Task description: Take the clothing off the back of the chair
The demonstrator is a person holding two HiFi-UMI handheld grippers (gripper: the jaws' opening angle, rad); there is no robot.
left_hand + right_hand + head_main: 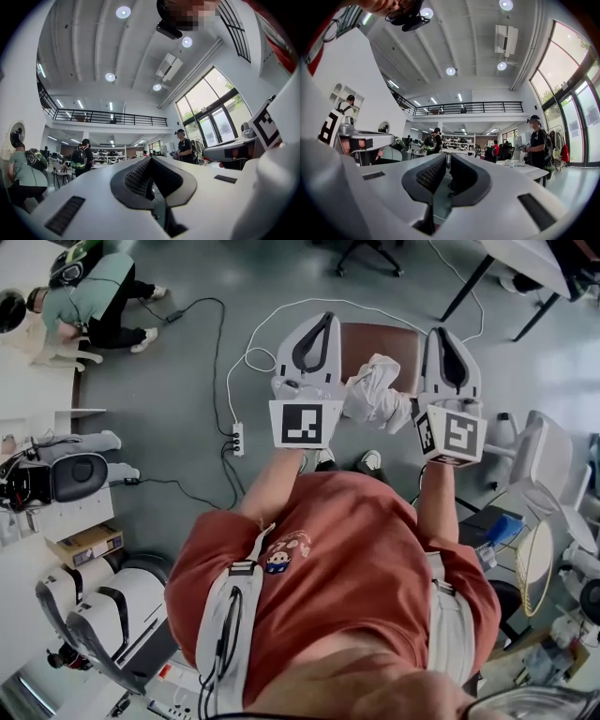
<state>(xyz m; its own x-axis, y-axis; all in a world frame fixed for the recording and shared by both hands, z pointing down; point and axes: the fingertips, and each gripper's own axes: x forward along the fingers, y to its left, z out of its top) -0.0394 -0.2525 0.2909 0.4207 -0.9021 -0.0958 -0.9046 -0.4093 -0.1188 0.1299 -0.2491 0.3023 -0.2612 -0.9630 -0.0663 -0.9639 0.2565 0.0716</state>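
A bunched white garment [373,395] lies over the near edge of a brown chair [384,341], just in front of the person's knees. My left gripper [325,317] is held level to the left of the garment and my right gripper [439,332] to its right; both point away past it. Neither set of tips touches the cloth. In the left gripper view the left gripper [151,158] has its jaws together with nothing between them. In the right gripper view the right gripper [446,157] is likewise shut and empty. Neither gripper view shows the garment or the chair.
A power strip [236,439] with black and white cables [272,315] lies on the floor to the left of the chair. A person [94,298] crouches at the far left. A white office chair [546,454] stands at the right, and desk legs [467,287] at the far right.
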